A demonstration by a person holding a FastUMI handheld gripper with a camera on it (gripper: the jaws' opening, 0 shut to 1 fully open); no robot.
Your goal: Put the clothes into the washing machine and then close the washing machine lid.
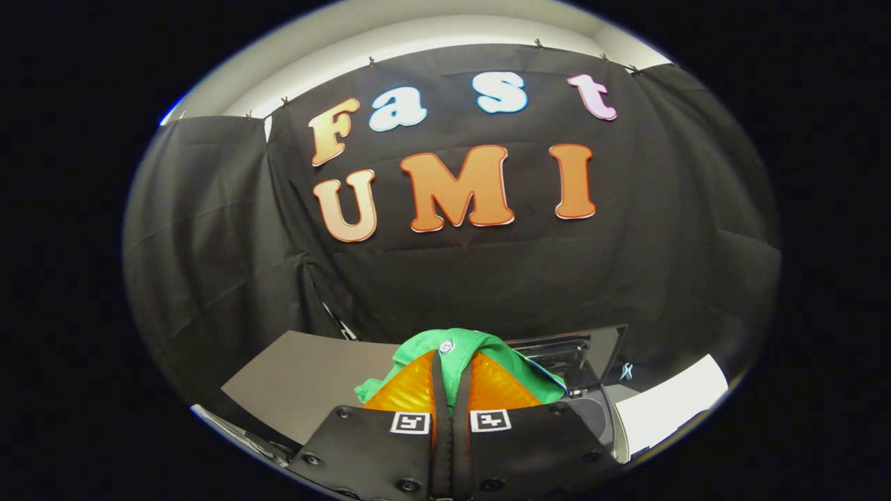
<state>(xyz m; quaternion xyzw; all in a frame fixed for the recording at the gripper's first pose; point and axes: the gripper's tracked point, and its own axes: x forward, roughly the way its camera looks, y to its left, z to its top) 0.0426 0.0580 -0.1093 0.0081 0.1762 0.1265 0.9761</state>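
Hand-held gripper (451, 390): clenched on green garment (456, 351), lifted above counter (306, 376). Washing machine (581, 362), lid open, just beyond right. Step: carrying. Next, likely: move over the opening, release.

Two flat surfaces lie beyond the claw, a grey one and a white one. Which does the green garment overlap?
The grey board. The green garment, pinched in the shut claw, covers its near edge; the white sheet lies apart, past the washing machine.
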